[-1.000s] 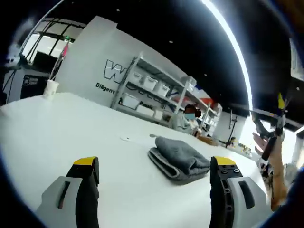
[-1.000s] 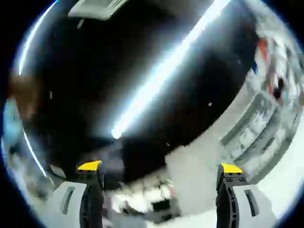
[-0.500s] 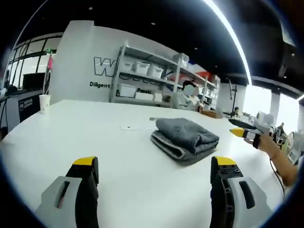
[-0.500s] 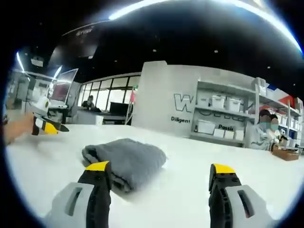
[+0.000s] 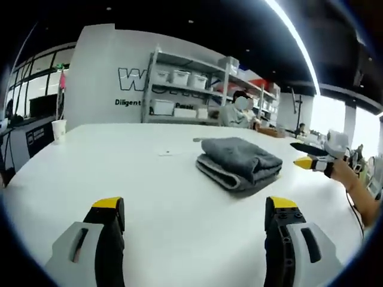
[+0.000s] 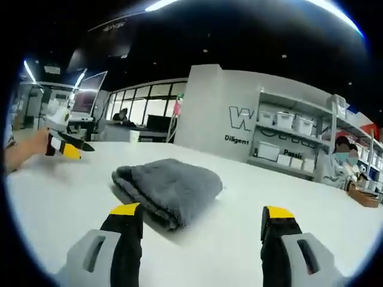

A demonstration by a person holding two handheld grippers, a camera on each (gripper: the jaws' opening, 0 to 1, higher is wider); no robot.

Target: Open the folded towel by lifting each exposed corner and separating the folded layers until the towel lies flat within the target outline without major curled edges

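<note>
The tabletop (image 5: 90, 161) carries my grey towel (image 5: 239, 161), folded in a thick stack near its middle; I judge nothing opened yet, every corner left to lift, and I can see no target outline. My left claw (image 5: 191, 209) hovers low short of it, jaws wide and empty. My right claw (image 6: 194, 215) faces its folded edge, also wide, holding nothing.
</note>
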